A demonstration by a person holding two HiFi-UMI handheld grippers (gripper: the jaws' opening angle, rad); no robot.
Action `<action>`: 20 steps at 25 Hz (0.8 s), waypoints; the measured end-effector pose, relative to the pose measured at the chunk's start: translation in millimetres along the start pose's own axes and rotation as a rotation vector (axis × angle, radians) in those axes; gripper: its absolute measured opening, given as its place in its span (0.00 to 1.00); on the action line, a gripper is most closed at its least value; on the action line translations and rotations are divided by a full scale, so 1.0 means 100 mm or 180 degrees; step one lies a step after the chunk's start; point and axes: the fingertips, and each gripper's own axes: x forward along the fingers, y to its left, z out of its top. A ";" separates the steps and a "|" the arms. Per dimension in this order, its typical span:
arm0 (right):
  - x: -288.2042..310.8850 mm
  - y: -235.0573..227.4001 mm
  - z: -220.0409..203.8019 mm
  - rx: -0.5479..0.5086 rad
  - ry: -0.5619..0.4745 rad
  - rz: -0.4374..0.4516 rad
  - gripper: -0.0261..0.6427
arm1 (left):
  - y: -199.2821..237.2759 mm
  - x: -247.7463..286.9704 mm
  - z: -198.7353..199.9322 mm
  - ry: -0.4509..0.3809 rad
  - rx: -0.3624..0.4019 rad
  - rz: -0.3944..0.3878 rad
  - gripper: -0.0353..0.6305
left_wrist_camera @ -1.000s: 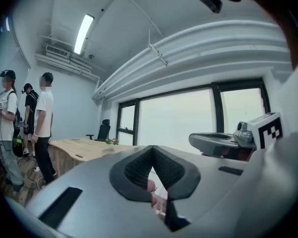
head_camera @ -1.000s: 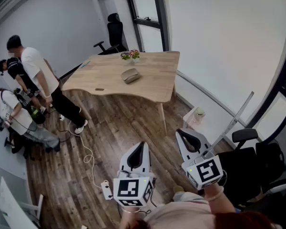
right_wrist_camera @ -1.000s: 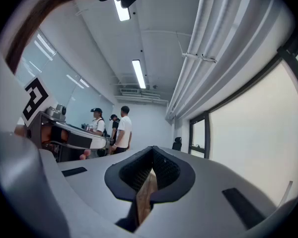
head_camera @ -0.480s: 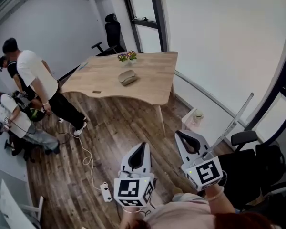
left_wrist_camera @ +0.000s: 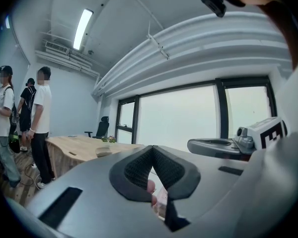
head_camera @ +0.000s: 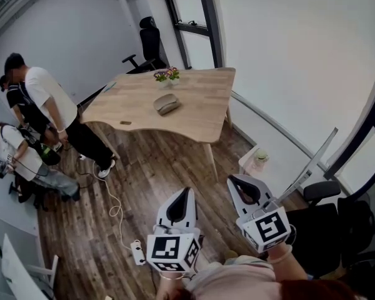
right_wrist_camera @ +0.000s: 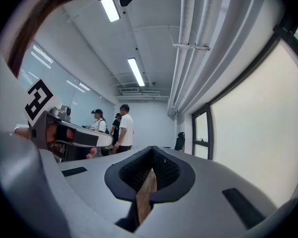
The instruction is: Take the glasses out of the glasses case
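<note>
jaws of the left gripper (head_camera: pixel 185 195) and right gripper (head_camera: pixel 237 184) were closed tip to tip, holding nothing. both hung over the floor, well apart from the table (head_camera: pixel 200 108). the glasses case (head_camera: pixel 167 103) lay there, apparently shut and untouched; task judged not begun.

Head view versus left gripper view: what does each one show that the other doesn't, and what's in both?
Only the head view shows the white power strip and its cable on the floor, and the marker cube on the left gripper. Only the left gripper view shows the ceiling light and that gripper's jaws meeting at their tips, gripping nothing. Both show the wooden table, the glasses case lying on it, the flowers, the black chair, the people standing at the left, and the right gripper.
</note>
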 end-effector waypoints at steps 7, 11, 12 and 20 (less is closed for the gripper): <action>0.20 -0.14 -0.04 -0.0122 -0.0005 0.0075 0.04 | 0.00 0.20 0.01 0.0081 0.0002 0.0043 0.05; 0.37 -0.21 -0.08 -0.0123 -0.0013 0.0113 0.04 | 0.08 0.37 0.01 0.0111 -0.0005 0.0067 0.05; 0.43 -0.23 -0.09 -0.0128 -0.0016 0.0117 0.04 | 0.12 0.43 0.02 0.0109 -0.0005 0.0071 0.05; 0.95 -0.42 -0.20 -0.0205 -0.0056 0.0093 0.04 | 0.45 0.90 0.00 0.0086 -0.0007 0.0028 0.05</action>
